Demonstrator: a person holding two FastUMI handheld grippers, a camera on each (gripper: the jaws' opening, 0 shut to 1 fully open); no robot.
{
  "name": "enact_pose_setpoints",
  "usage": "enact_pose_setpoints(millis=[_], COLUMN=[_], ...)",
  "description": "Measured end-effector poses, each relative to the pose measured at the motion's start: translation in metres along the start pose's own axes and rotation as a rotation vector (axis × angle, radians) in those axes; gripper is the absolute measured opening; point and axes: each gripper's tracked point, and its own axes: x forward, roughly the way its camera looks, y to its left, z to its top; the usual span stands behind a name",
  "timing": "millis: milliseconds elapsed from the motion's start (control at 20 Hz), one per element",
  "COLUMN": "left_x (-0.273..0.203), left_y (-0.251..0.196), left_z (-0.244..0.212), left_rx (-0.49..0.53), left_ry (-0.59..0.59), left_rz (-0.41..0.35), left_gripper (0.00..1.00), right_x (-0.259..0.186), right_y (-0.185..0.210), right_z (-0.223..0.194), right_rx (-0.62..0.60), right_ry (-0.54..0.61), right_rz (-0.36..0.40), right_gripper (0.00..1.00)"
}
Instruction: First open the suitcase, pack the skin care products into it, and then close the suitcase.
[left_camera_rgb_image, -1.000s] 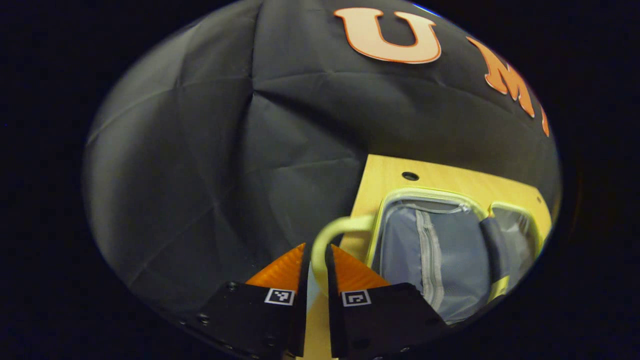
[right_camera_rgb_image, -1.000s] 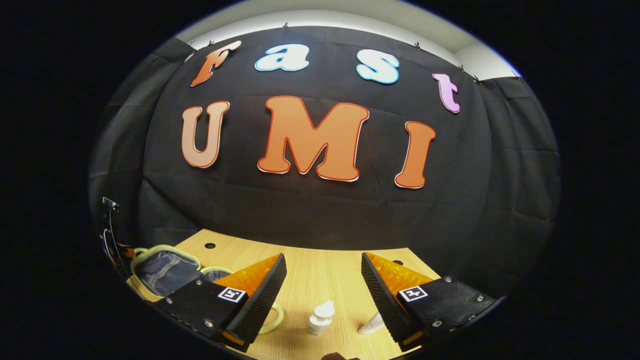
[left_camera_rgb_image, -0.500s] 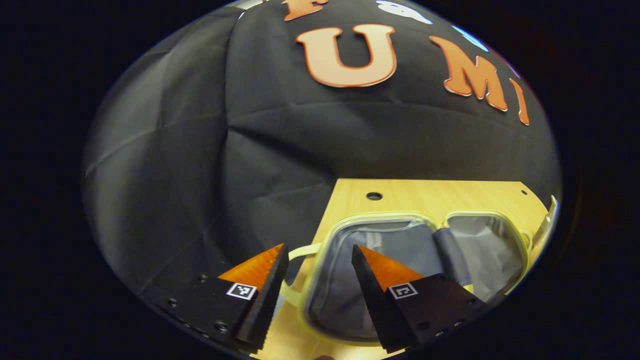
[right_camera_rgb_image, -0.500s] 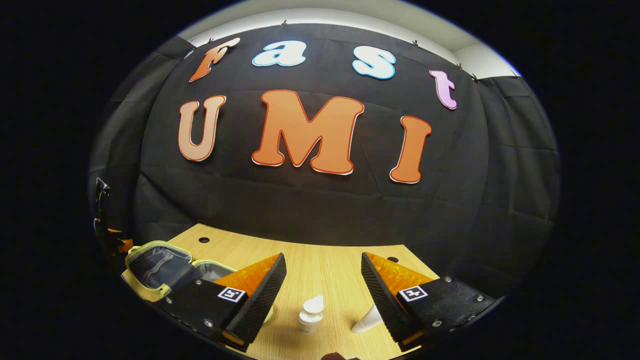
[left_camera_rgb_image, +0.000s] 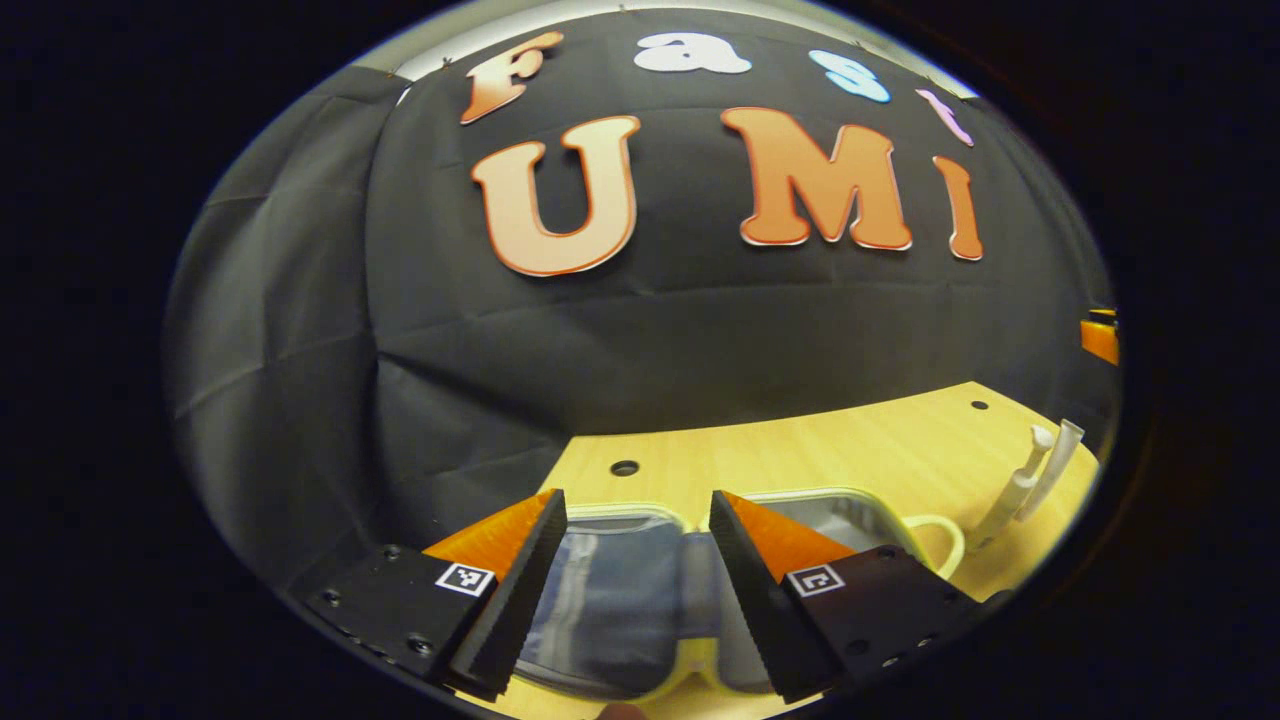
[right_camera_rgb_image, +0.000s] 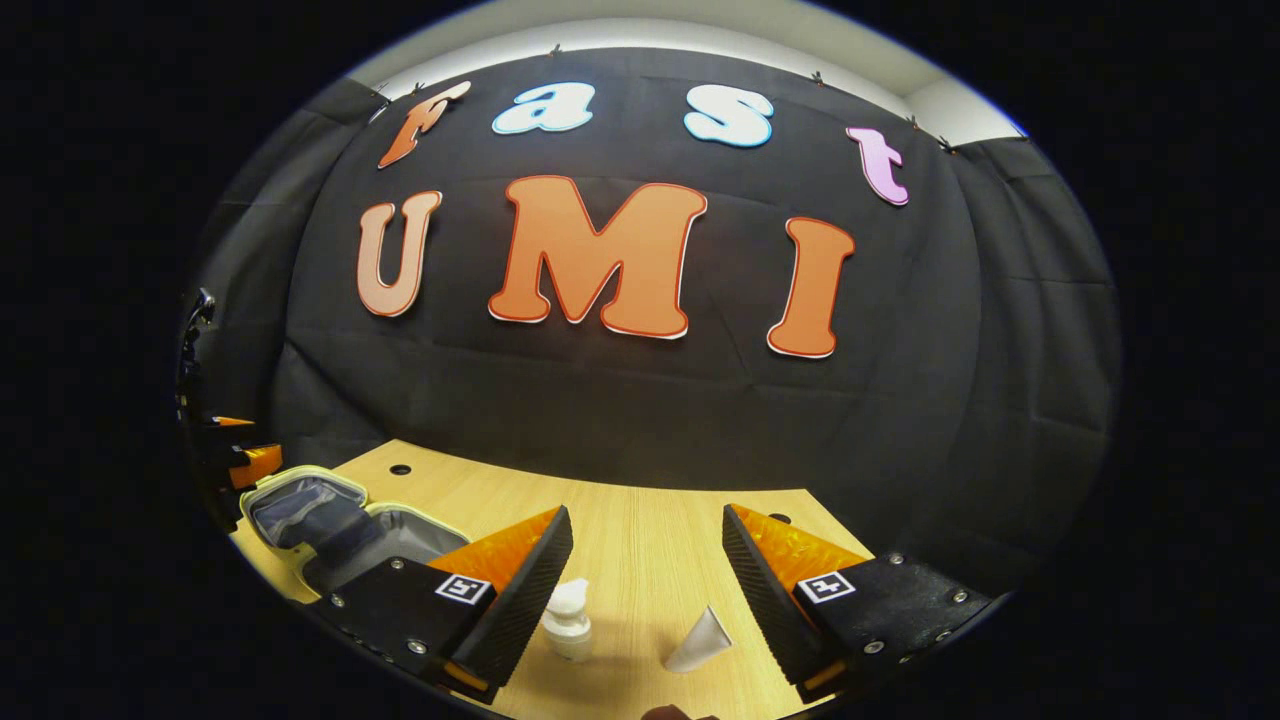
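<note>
The small suitcase (left_camera_rgb_image: 610, 600) lies open and flat on the wooden table (left_camera_rgb_image: 800, 450), showing a grey lining inside a pale yellow-green rim; its loop handle (left_camera_rgb_image: 945, 545) points right. My left gripper (left_camera_rgb_image: 635, 530) hangs open just above the case's two halves, holding nothing. A white pump bottle (left_camera_rgb_image: 1010, 495) and a white tube (left_camera_rgb_image: 1055, 465) stand past the handle. In the right gripper view the pump bottle (right_camera_rgb_image: 568, 620) and the tube (right_camera_rgb_image: 700, 640) sit on the table low between the fingers of my open right gripper (right_camera_rgb_image: 647, 540), which is above them. The suitcase (right_camera_rgb_image: 300, 505) is to its left.
The table (right_camera_rgb_image: 640, 510) has small round holes near its back edge (right_camera_rgb_image: 400, 469) and ends at the black cloth wall. Part of the other gripper shows at the far left edge beside the case (right_camera_rgb_image: 235, 460).
My left gripper let go of the suitcase handle, opened, and swung right until it hangs over the open case. The right gripper shifted a little, so the bottle and tube now sit more to the left between its fingers.
</note>
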Motion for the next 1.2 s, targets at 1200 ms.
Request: enact_pose_setpoints(millis=[1200], left_x=[0.005], left_y=[-0.390], left_z=[-0.098], left_rx=[0.161], left_ry=[0.162], left_rz=[-0.622], left_gripper=[1.00], right_x=[0.035], right_y=[-0.047], right_z=[-0.159], right_rx=[-0.045], right_ry=[0.231], right_rz=[0.127], right_gripper=[0.96])
